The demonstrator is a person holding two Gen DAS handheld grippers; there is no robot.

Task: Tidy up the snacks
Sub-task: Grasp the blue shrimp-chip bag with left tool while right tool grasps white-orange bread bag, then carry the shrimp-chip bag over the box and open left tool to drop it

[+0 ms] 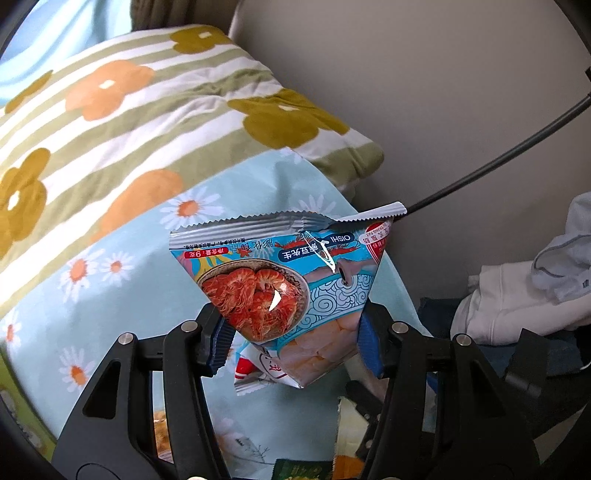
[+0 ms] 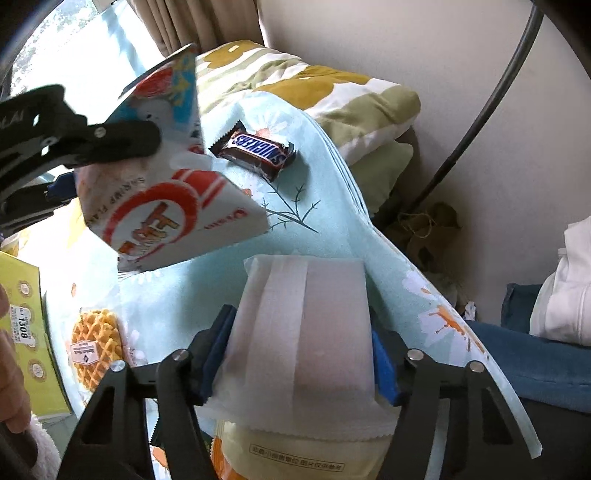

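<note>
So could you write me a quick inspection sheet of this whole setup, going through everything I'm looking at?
Surface: light blue daisy-print cloth, spread over the work area.
Job's things: shrimp chip bag held in the air; white packet held; Snickers bar lying on the cloth; waffle snack on the cloth.
Clutter: yellow-green box at the left edge.
Grippers: left gripper shut on the shrimp chip bag; right gripper shut on the white packet.
Cables: black cable running along the wall.
Surroundings: flowered striped quilt, beige wall, white clothing, curtain.
</note>
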